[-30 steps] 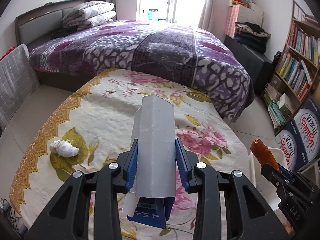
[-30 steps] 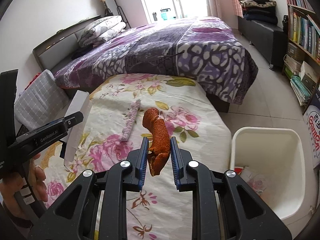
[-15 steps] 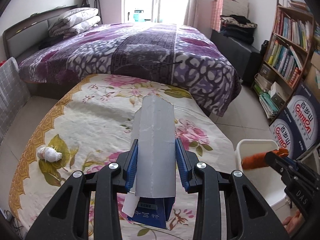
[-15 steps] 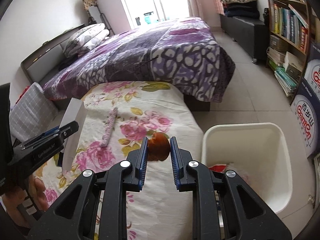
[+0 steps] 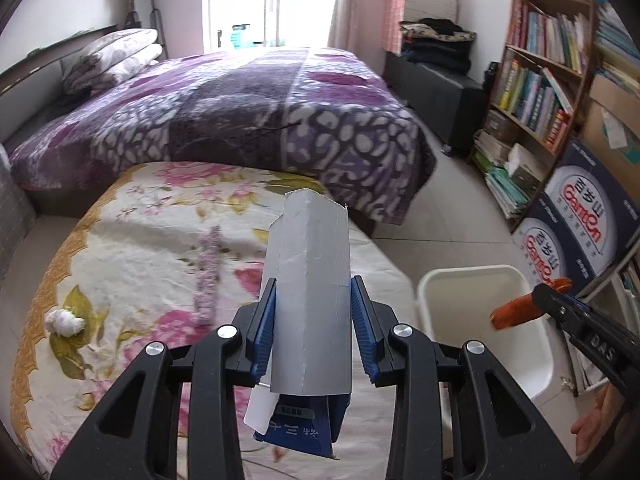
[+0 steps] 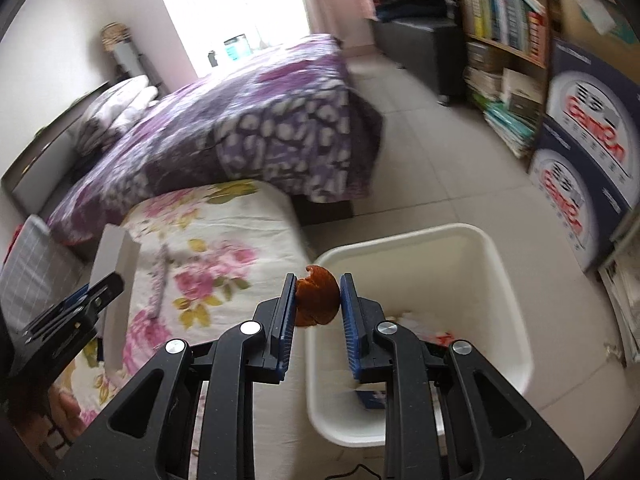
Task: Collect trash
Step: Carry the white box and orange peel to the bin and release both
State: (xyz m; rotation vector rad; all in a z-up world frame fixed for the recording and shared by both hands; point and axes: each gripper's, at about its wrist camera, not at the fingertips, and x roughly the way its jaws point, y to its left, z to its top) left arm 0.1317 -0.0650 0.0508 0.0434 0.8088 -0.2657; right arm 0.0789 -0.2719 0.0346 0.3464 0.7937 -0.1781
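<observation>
White tissue wad (image 5: 64, 322) lies at the far left on the floral cloth (image 5: 132, 232), well apart from both of my tools. Beside it, toward the middle of the cloth, rests 1 purple patterned strip (image 5: 208, 276), lying lengthwise. My left gripper (image 5: 311, 328) is clamped narrow on a grey carton (image 5: 310, 300), both blue pads pressing its sides; the carton stands upright between them, its blue printed end hanging below. From the right wrist view the same carton (image 6: 114, 264) shows at the left, over the cloth. My right gripper (image 6: 318, 312) grips 1 orange peel (image 6: 316, 300); its jaws have just been easing apart slightly, yet both pads touch the peel. The peel sits at the near left rim of the white bin (image 6: 500, 272), which stands on the floor tiles just beside the cloth's edge. Paper scraps and a blue box lie inside the bin.
</observation>
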